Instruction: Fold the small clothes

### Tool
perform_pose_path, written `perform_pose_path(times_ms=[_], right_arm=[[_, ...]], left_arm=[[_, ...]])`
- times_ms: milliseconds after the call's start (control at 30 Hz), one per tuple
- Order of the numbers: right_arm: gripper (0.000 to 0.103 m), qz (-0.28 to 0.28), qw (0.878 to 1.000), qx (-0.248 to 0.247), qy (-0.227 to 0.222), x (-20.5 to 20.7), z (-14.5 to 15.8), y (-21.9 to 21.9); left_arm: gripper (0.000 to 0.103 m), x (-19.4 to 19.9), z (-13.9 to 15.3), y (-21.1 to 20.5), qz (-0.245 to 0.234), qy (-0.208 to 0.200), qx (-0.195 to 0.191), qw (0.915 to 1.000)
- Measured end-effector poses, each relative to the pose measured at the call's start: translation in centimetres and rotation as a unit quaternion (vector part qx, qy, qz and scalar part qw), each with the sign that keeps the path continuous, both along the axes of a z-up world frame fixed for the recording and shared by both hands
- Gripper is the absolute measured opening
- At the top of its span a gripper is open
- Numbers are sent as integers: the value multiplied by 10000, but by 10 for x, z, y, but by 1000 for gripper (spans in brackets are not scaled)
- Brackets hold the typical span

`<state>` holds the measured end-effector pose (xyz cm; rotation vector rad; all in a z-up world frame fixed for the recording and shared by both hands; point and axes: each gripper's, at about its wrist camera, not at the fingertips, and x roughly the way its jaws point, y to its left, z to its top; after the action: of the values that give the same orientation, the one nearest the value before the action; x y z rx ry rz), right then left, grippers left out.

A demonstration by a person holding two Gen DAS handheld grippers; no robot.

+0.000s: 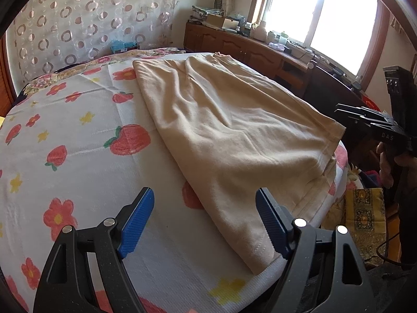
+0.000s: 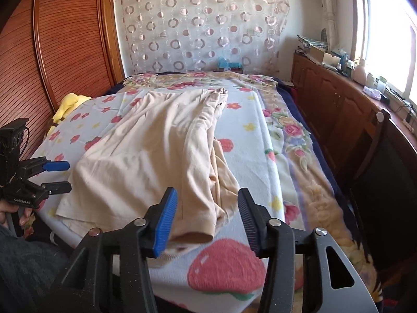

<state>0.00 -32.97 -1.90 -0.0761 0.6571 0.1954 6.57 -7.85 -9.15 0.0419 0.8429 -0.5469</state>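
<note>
Right wrist view shows a beige garment (image 2: 156, 156) lying lengthwise down the middle of the frame on a strawberry-print sheet (image 2: 247, 135) that covers the bed (image 2: 312, 182), its near folded edge bunched at lower centre. The right gripper (image 2: 208, 221) hangs just above that bunched edge with its blue-padded fingers (image 2: 166, 221) apart; cloth lies in the gap below them, but neither pad presses on it. At the left edge of this frame the left gripper (image 2: 58, 176) sits beside the garment's lower left corner, fingers spread and holding nothing. Left wrist view agrees: the left gripper (image 1: 206, 221) frames the near hem with both fingers clear of the fabric, and the cloth runs from lower centre to the upper middle of the frame. A yellow cloth (image 2: 70, 104) rests at the bed's left side, well apart from the work. The garment looks thin, light and limp, likely a soft knit that will sag and crease rather than hold a shape, and it may drag the loose sheet beneath. The stitched hem corners at the near end appear the firmest places to pinch, one for each gripper, keeping the layers together for an even fold.
</note>
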Motion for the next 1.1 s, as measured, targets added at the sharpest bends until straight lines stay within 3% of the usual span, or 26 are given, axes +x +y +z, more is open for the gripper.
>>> perform_pose_path(times_ms=[400, 600, 767, 800, 867, 933, 1000, 1067, 1100], right_arm=[[63, -59, 9978, -118, 653, 51, -38, -12], [67, -75, 9977, -119, 663, 49, -37, -18], [67, 214, 9968, 196, 741, 48, -36, -15], [66, 327, 9962, 228, 773, 48, -36, -12], [50, 623, 9944, 212, 826, 45, -37, -5], [26, 885, 9921, -37, 886, 42, -36, 4], [16, 1016, 9903, 2, 949, 44, -35, 3], [12, 1059, 9900, 18, 933, 46, -35, 2], [11, 1089, 9900, 100, 894, 46, -34, 1]], left_arm=[[81, -2, -5, 2, -39, 131, 58, 9999], [56, -6, -4, 4, -237, 242, -188, 9992], [49, -9, -4, 4, -261, 277, -215, 9990], [49, -9, -3, 4, -266, 283, -225, 9990], [49, -10, -3, 5, -266, 287, -236, 9990], [49, -11, -4, 5, -283, 310, -252, 9988], [49, -13, -3, 5, -301, 323, -259, 9987], [32, -14, -4, 4, -357, 362, -292, 9983], [18, -13, -5, 3, -397, 419, -309, 9979]])
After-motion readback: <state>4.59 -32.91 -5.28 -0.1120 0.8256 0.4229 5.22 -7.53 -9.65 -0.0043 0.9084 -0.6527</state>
